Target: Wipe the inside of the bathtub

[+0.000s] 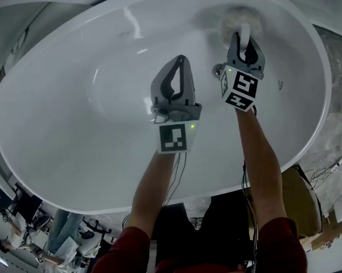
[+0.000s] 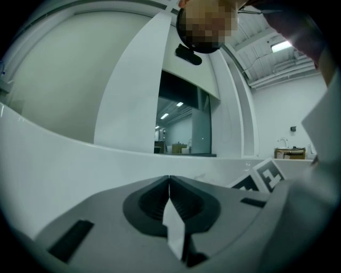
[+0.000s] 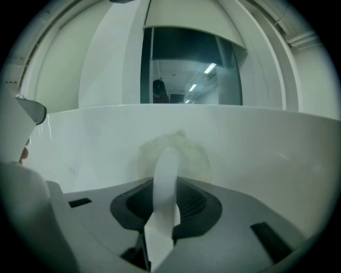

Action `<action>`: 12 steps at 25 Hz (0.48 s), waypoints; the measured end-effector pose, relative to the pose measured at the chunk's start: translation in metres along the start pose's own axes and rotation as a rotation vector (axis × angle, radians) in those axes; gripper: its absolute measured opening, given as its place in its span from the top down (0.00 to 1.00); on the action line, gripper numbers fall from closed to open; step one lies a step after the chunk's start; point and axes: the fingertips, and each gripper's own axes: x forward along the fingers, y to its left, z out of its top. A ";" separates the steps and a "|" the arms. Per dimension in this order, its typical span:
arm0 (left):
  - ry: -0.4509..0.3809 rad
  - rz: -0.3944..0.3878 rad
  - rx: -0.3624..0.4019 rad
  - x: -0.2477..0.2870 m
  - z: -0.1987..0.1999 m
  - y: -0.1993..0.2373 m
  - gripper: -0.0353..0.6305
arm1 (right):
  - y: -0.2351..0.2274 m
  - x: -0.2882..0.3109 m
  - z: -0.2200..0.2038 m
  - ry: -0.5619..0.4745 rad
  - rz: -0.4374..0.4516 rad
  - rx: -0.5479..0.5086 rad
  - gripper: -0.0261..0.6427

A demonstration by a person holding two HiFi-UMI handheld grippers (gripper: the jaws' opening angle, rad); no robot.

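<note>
**Bathtub wipe in hand: pad pressed to the far wall**

Seen from the head view, a white oval bathtub (image 1: 68, 82) fills the frame, and both of the person's forearms reach down into it. The right claw (image 1: 244, 45) is clenched on the thin white handle (image 1: 244, 34) of a wiping tool. The tool's pale, fluffy pad (image 1: 238, 18) sits against the curved inner wall at the far end of the tub, to the right of centre. The right gripper view confirms this: the handle stands upright between the two jaws and the pad meets the wall just beyond them. A small metal fitting (image 1: 218, 70) shows on the tub surface just beside this claw on its left.

The left claw (image 1: 181, 61) hovers over the middle of the basin, apart from the pad. Its jaws are pressed together along a straight seam. A pale sliver shows low in that seam in the left gripper view; what it is cannot be told, and the claw carries nothing else visible.

The step in hand looks like the wiping stroke itself, on the upper far wall. Most of the basin floor and the near and left walls lie away from the pad, so much of the job likely remains. The next move calls for sweeping the pad along the curve while holding it flat to the wall, with a firm grip so the thin handle does not twist.
</note>
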 end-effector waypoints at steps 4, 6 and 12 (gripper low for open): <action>0.003 0.014 -0.016 0.005 -0.012 0.011 0.92 | 0.004 0.028 -0.005 -0.008 -0.020 -0.027 0.82; 0.000 0.021 -0.025 0.007 -0.017 0.017 0.92 | 0.008 0.032 -0.009 -0.020 -0.040 -0.044 0.82; 0.003 0.056 -0.049 -0.014 -0.035 0.029 0.92 | 0.013 0.023 -0.021 -0.034 -0.081 -0.017 0.82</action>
